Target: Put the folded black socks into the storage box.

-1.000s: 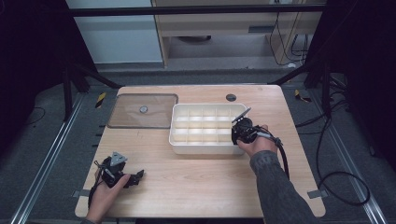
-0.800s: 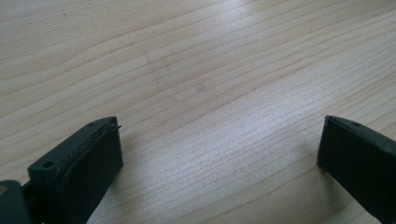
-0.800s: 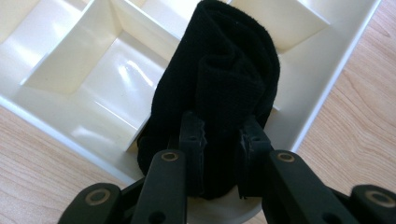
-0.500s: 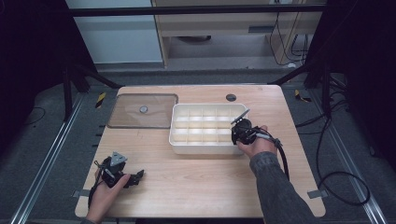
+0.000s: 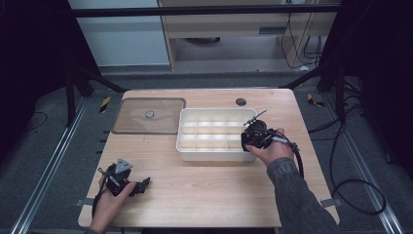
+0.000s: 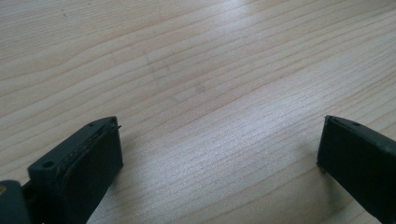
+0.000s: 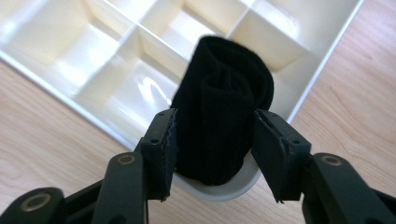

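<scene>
A white compartment tray (image 5: 214,155) sits at the middle of the table. My right gripper (image 5: 249,138) hangs over its near right corner. In the right gripper view a black rolled cloth (image 7: 224,93) stands in the tray's (image 7: 322,60) corner compartment, between the jaws of my right gripper (image 7: 215,123). Those jaws have just been opening and now flank the roll, barely touching its sides. My left gripper (image 5: 143,184) rests on the table at the front left. In the left gripper view, the left gripper (image 6: 219,140) stands wide open over bare wood.
A clear flat lid (image 5: 148,115) with a small knob lies left of the tray at the back. A round cable hole (image 5: 241,102) sits behind the tray. Black frame posts and cables surround the table.
</scene>
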Available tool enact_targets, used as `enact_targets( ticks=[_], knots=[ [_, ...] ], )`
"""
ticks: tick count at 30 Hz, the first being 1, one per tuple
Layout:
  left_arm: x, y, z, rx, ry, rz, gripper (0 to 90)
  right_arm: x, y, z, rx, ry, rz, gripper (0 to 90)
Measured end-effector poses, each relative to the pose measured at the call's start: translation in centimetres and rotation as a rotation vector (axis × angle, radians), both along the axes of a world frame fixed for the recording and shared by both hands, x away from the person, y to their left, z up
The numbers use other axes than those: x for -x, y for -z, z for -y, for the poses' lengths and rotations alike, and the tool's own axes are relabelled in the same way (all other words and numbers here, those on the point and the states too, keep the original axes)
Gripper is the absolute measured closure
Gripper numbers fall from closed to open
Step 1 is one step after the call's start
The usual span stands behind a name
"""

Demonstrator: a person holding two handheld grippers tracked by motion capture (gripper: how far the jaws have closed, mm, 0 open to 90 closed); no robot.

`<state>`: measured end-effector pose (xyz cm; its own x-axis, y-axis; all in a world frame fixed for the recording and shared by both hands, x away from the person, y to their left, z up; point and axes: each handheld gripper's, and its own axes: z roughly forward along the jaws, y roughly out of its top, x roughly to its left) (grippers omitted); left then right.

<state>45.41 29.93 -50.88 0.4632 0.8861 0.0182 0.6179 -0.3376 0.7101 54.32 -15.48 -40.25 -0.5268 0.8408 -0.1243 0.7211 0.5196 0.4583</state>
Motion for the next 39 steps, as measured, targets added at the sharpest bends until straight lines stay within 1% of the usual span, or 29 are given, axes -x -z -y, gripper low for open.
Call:
enact_targets(
  ticks=[5, 9, 13, 16, 19, 20, 23, 26, 30, 32, 37, 39],
  knots=[
    [0.0, 0.0, 0.0, -0.004, 0.001, -0.001, 0.0, 0.5, -1.6, 0.2, -0.069, -0.017, 0.023, 48.8],
    [0.0, 0.0, 0.0, -0.003, 0.001, -0.001, 0.0, 0.4, -2.7, 0.4, -0.078, -0.023, 0.041, 50.9],
    [0.0, 0.0, 0.0, -0.001, 0.0, 0.0, 0.0, 0.2, -3.9, 0.8, -0.094, -0.02, 0.053, 57.7],
    [0.0, 0.0, 0.0, -0.002, 0.002, 0.001, 0.0, 0.1, -4.8, 1.1, -0.11, -0.026, 0.056, 66.6],
    [0.0, 0.0, 0.0, -0.001, 0.0, 0.0, 0.0, 0.0, -5.6, 1.4, -0.115, -0.034, 0.064, 76.2],
    [0.0, 0.0, 0.0, -0.001, 0.0, 0.0, 0.0, 0.0, -5.8, 1.4, -0.121, -0.029, 0.06, 78.6],
    [0.0, 0.0, 0.0, 0.002, -0.002, 0.002, 0.0, -0.4, -6.0, 1.7, -0.11, -0.022, 0.044, 85.0],
    [0.0, 0.0, 0.0, 0.001, -0.002, 0.002, 0.0, -0.9, -5.9, 1.9, -0.115, -0.015, 0.019, 90.0],
    [0.0, 0.0, 0.0, -0.001, 0.0, 0.003, 0.0, -1.6, -5.8, 2.1, -0.115, 0.0, -0.006, 90.0],
    [0.0, 0.0, 0.0, 0.001, 0.0, 0.002, 0.0, -1.9, -5.7, 2.2, -0.124, 0.002, -0.01, 90.0],
    [0.0, 0.0, 0.0, -0.001, 0.001, 0.002, 0.0, -2.4, -5.3, 1.9, -0.108, 0.003, -0.021, 90.0],
    [0.0, 0.0, 0.0, -0.002, 0.001, 0.002, 0.0, -2.6, -5.3, 1.8, -0.123, 0.007, -0.024, 90.0]
  ],
)
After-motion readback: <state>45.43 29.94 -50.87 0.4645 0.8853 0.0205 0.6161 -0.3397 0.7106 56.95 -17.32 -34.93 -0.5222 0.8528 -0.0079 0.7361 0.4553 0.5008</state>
